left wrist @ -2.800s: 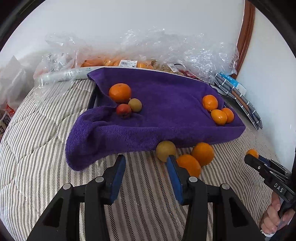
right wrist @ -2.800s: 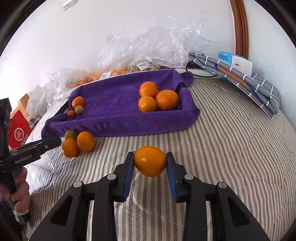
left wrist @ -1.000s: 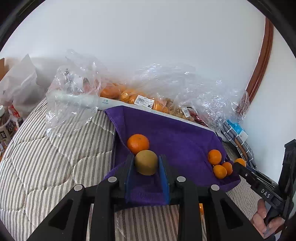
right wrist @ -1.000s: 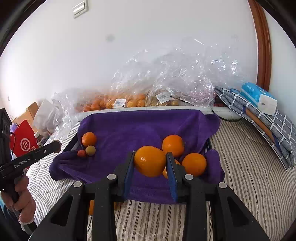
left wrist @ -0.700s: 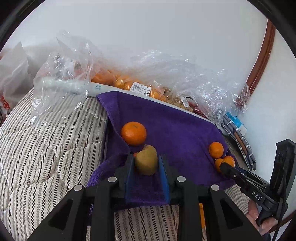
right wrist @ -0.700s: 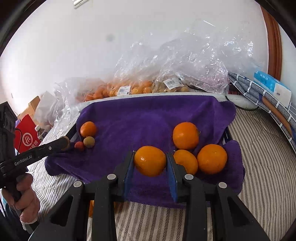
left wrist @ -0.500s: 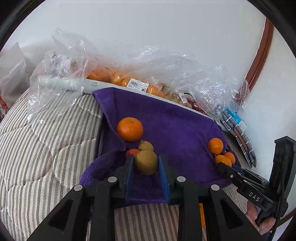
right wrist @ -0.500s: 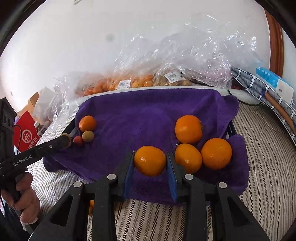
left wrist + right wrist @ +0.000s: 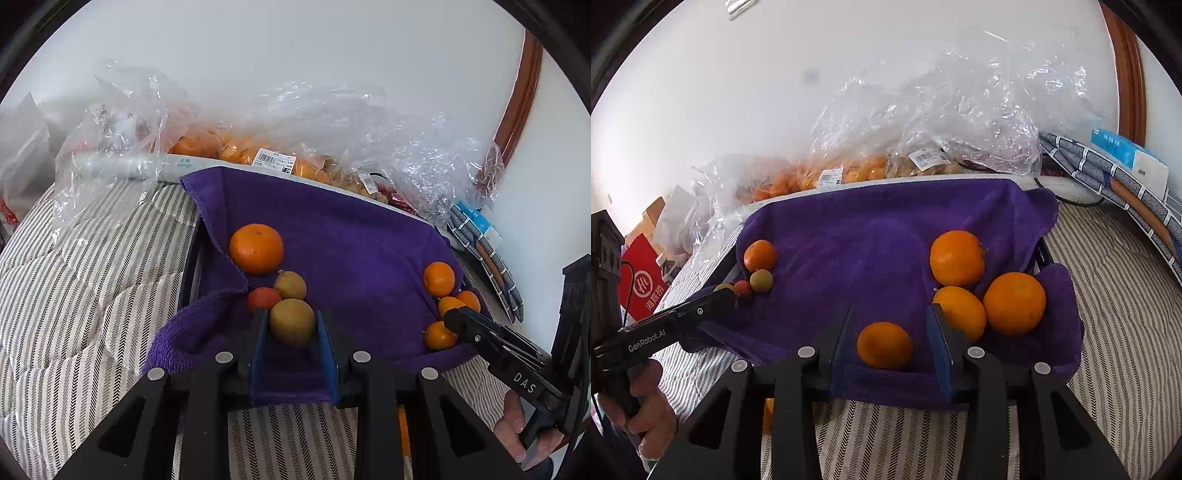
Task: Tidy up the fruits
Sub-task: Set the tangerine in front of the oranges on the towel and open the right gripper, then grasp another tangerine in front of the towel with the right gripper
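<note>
The left gripper (image 9: 291, 334) is clamped on a brownish-green fruit (image 9: 291, 328), its blue pads pressed against both sides. It holds the fruit just over the near left corner of the purple towel (image 9: 343, 258) that lines a tray on the striped bedcover (image 9: 92, 288). Directly past the held fruit, at 12 o'clock, lie a smaller green fruit (image 9: 290, 284) and a small red fruit (image 9: 263, 297), touching each other, and beyond them at 11 o'clock a large orange (image 9: 256, 248).

The right gripper (image 9: 886, 334) has its jaws parting. A small orange (image 9: 885, 345) sits between them on the towel's near edge, with a gap showing on either side, so the pads no longer press it. At 2 o'clock from it three more oranges cluster together in the towel's right corner: one closest (image 9: 960, 312), one further right (image 9: 1014, 302) and one behind (image 9: 956, 257).

In the right wrist view the left gripper's tip reaches in from 9 o'clock, gripped by a hand (image 9: 650, 406). Clear plastic bags (image 9: 923, 125) of fruit are heaped along the wall at 12 o'clock, behind the towel.
</note>
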`<state>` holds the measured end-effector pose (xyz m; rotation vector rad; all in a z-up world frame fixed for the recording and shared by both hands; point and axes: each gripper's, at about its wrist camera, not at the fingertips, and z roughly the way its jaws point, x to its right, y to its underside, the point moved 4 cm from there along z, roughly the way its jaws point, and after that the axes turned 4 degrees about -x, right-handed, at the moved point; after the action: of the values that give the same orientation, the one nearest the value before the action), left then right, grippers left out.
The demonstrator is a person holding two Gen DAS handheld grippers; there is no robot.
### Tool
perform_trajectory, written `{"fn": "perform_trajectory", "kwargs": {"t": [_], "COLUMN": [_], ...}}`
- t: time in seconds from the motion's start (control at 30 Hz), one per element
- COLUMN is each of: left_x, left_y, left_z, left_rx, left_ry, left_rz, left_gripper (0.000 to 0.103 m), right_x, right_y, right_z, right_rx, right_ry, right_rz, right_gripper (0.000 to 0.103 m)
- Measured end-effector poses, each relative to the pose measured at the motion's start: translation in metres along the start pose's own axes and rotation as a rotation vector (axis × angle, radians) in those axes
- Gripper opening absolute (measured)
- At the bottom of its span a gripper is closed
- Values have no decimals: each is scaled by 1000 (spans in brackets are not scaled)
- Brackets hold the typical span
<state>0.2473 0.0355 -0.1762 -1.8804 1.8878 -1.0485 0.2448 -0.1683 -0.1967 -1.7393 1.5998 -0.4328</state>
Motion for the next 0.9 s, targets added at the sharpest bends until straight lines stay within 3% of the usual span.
{"fn": "perform_trajectory", "kwargs": {"t": [0.23, 0.57, 0.9], "left_x": [0, 1, -17], "left_y": [-1, 1, 23], "left_z": [1, -3, -47], "left_rx": [0, -1, 76], "left_ry": [2, 23, -1], "left_rz": [0, 3, 7], "left_gripper": [25, 32, 38], "right_x": [-6, -16, -35], "right_y": [2, 22, 44], "right_z": [-16, -43, -38], "right_rx": [49, 4, -58], "right_ry": [24, 70, 13], "right_rz": [-27, -31, 2], "right_gripper": [45, 45, 40]}}
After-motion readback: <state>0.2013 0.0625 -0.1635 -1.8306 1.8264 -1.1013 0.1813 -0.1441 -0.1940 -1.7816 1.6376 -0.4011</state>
